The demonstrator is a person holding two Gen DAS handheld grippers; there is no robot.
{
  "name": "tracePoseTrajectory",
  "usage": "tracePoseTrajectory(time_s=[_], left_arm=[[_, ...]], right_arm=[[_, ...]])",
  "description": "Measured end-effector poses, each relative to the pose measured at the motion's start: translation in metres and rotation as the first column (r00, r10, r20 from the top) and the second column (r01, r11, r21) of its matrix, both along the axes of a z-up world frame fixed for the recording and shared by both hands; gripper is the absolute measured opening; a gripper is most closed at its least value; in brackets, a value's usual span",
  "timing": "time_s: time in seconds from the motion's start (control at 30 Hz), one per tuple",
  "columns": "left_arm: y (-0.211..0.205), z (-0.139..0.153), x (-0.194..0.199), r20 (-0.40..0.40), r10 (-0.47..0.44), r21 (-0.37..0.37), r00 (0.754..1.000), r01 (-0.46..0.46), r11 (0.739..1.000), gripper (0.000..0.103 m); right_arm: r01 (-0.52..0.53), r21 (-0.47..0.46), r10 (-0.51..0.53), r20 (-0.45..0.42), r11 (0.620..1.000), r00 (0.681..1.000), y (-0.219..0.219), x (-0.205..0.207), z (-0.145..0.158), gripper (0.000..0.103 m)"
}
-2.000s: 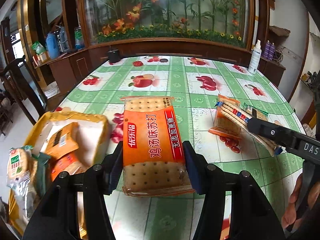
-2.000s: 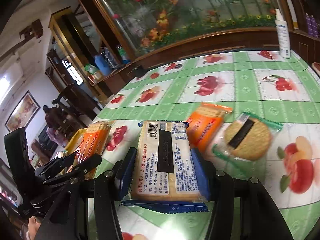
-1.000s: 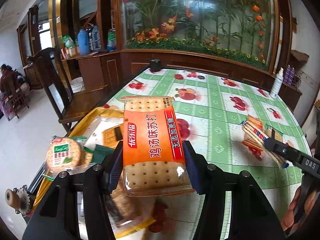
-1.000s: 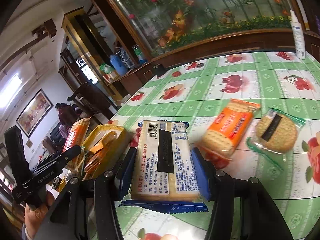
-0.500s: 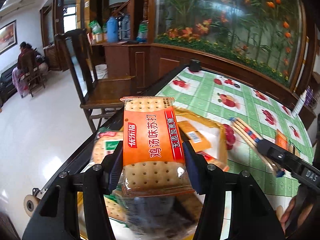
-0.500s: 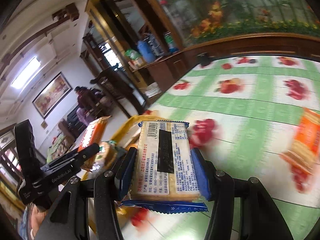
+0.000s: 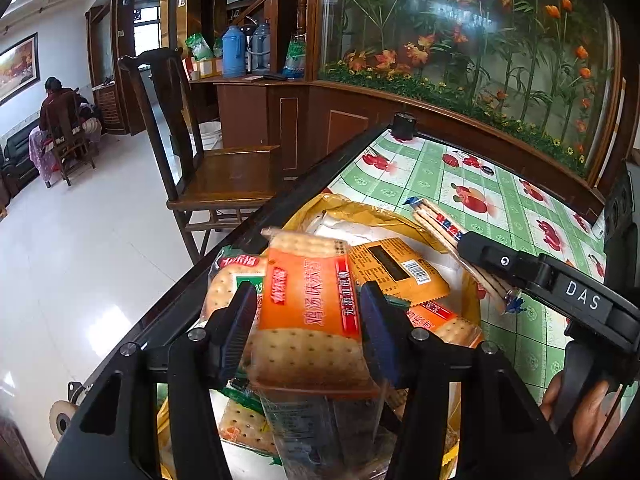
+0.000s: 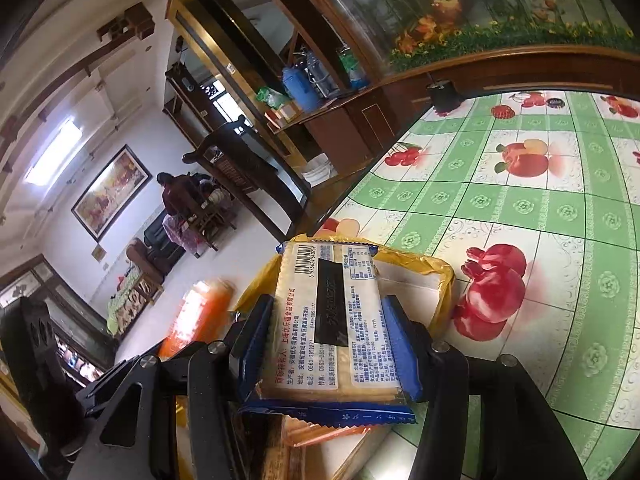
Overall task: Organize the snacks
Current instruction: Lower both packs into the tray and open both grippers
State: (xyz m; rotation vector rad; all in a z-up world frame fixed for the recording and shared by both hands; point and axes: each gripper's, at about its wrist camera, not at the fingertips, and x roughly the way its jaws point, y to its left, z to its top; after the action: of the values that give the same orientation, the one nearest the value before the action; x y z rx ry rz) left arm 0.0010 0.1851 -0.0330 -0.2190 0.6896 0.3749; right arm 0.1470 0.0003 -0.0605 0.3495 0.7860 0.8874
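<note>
My left gripper [image 7: 306,320] has its jaws spread a little wider than the orange cracker packet [image 7: 308,312], which tilts loose between them over the yellow basket [image 7: 360,210] at the table's left edge. The basket holds several cracker packets, among them an orange one with a barcode [image 7: 396,266]. My right gripper [image 8: 330,330] is shut on a blue-edged cracker packet [image 8: 332,320], held above the basket [image 8: 444,296]. That packet [image 7: 452,240] and the right gripper also show in the left wrist view. The orange packet shows blurred in the right wrist view [image 8: 196,312].
The table wears a green checked cloth with fruit prints [image 8: 540,200]. Its dark left edge [image 7: 224,264] drops to a white tiled floor. A wooden chair [image 7: 208,160] stands beside the table. A small black object [image 7: 402,126] sits at the far corner.
Both grippers swung left from the table's middle to above the yellow basket. The left jaws have opened and the orange packet has tipped and slid down between them.
</note>
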Motion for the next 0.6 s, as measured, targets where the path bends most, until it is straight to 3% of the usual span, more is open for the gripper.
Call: tracePoseTrajectory(time_s=[0.37, 0.43, 0.5, 0.6], left_arm=[[0.004, -0.001, 0.004, -0.011, 0.005, -0.021, 1.000, -0.005, 1.000, 0.053], [0.006, 0.000, 0.005, -0.014, 0.006, -0.044, 1.000, -0.006, 0.999, 0.058], [0.008, 0.002, 0.004, -0.011, 0.008, -0.058, 1.000, -0.009, 0.998, 0.076], [0.005, 0.006, 0.001, -0.015, 0.024, -0.032, 1.000, -0.025, 0.999, 0.080]], right_arm=[[-0.020, -0.037, 0.020, 0.004, 0.999, 1.000, 0.011, -0.005, -0.007, 0.058], [-0.030, -0.025, 0.030, -0.004, 0.999, 1.000, 0.012, -0.003, -0.008, 0.058], [-0.031, -0.020, 0.031, -0.006, 0.999, 0.999, 0.011, -0.003, -0.008, 0.058], [-0.029, -0.013, 0.029, 0.000, 0.999, 1.000, 0.008, -0.004, -0.005, 0.058]])
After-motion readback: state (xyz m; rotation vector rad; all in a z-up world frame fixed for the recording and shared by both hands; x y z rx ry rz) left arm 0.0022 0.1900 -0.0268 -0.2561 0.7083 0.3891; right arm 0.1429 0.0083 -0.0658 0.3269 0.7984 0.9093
